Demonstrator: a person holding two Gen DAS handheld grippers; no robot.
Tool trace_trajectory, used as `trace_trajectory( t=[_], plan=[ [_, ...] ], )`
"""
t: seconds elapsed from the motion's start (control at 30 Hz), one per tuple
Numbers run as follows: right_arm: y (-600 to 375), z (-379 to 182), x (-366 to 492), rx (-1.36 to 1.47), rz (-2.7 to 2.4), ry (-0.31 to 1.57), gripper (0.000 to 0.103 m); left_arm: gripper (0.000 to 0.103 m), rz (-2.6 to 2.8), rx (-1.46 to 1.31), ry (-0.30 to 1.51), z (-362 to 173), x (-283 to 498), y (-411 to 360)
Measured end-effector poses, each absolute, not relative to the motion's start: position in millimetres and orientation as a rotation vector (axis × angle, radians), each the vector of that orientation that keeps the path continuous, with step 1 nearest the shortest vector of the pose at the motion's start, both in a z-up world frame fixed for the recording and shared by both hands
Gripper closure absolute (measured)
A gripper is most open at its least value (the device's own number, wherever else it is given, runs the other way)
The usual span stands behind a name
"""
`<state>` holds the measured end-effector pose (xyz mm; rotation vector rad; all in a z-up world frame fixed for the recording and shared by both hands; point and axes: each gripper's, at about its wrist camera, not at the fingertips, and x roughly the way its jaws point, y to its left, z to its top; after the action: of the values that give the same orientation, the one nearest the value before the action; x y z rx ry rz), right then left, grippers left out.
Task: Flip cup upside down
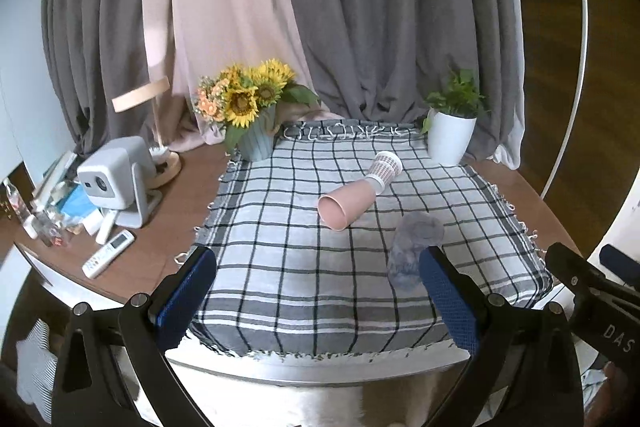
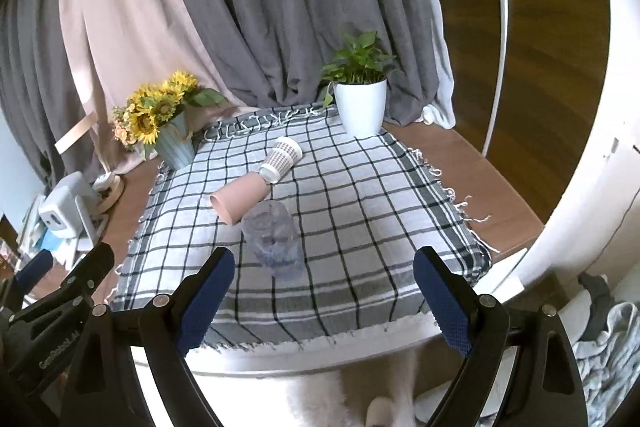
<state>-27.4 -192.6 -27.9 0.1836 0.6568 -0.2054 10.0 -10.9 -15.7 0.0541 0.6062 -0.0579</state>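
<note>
At the far left of the left wrist view, clutter sits on the brown table (image 1: 168, 235): a white remote (image 1: 108, 254) and a small grey projector (image 1: 116, 179). A sunflower bouquet (image 1: 244, 99) stands at the back left corner of the checked cloth (image 1: 280, 267).

Mid-frame, three cups lie on their sides on the cloth, in a loose line: a pink cup (image 1: 346, 203) with its mouth toward lower left, a white patterned cup (image 1: 384, 167) just behind it and apparently touching its base, and a clear plastic cup (image 1: 412, 247) nearest the camera. Which one is meant is not stated.

The left gripper (image 1: 316, 291) hangs at the lower edge with its jaws wide apart and empty; the right gripper (image 2: 324, 291) likewise stands spread and empty, with the clear cup just ahead, left of centre between its fingers.

No grasp has begun; this looks like the approach. The next move calls for closing on one cup's wall, lifting, and turning it mouth-down. The neighbouring cups crowd the pink one, and thin clear plastic may buckle or roll.

At right, a white potted plant (image 1: 452, 135) stands well clear.
</note>
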Motion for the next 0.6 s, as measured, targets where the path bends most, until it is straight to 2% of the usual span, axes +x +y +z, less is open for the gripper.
trace_trajectory(
  t=[0.6],
  plan=[
    [-181.9,-15.1,-69.5,0.108,-0.154,0.591,0.012,0.000,-0.011,0.072,0.590,-15.9,-26.4,-11.1]
  ],
)
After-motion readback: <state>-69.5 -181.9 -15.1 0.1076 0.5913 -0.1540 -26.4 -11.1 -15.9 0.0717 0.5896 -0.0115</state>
